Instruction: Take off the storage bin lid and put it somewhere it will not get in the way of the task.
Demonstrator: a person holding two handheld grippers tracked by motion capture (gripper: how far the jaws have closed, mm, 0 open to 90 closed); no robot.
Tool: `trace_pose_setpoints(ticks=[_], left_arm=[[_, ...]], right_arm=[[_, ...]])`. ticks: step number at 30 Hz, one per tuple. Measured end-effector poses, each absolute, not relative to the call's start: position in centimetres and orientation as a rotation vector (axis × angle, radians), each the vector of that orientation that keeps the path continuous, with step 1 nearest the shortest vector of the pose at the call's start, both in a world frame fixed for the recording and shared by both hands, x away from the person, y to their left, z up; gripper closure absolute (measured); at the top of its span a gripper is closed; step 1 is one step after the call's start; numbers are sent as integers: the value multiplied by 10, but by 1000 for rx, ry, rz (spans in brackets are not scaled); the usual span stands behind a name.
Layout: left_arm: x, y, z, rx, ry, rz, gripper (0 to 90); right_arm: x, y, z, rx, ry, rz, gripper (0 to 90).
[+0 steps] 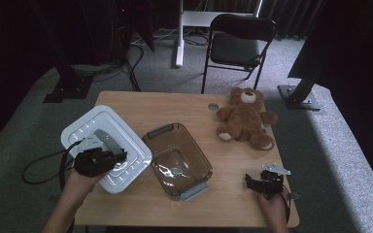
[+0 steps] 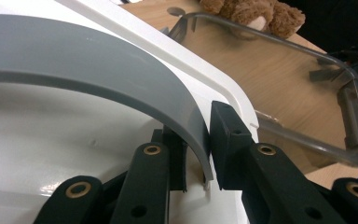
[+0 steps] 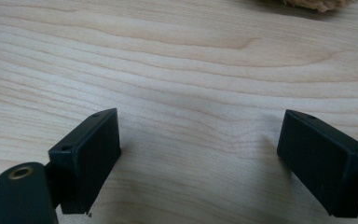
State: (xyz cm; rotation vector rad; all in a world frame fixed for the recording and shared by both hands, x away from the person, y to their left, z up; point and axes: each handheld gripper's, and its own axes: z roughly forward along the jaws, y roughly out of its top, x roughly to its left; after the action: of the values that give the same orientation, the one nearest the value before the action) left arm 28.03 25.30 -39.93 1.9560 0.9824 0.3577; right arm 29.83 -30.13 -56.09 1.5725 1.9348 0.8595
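One white lid (image 1: 108, 145) clenched at its grey handle (image 2: 121, 88) by left gripper (image 2: 200, 154) fingers, one glass dish (image 1: 177, 160), one teddy bear (image 1: 245, 119), right gripper (image 3: 198, 161) fingers released.

Wooden table (image 1: 141, 104) bearing a clear container (image 1: 177, 160) between the two grippers, a teddy bear (image 1: 245, 118) beyond the right gripper (image 1: 263, 183), and a white lid (image 1: 108, 145) under the left gripper (image 1: 99, 160).

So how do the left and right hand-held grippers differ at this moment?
The left hand-held gripper is shut on the grey handle of the white lid; the right hand-held gripper stands open with nothing between its jaws. The left is over the lid beside the clear container; the right sits low over bare table near the front right edge. Both are black and held in a hand.
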Motion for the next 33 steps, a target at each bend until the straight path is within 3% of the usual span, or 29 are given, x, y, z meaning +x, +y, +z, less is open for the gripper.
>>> trace_pose_setpoints(ticks=[6,23,33], left_arm=[[279,264,-407,1964,1009,354,778],[312,266,-484,2041,1030,80,777],[334,262,-521,2063,1037,-18,761]], right_arm=[[298,-301,-561,1573,1935,860,124],[298,-301,-561,1573,1935,860,124],[298,-301,-561,1572,1935,860,124]])
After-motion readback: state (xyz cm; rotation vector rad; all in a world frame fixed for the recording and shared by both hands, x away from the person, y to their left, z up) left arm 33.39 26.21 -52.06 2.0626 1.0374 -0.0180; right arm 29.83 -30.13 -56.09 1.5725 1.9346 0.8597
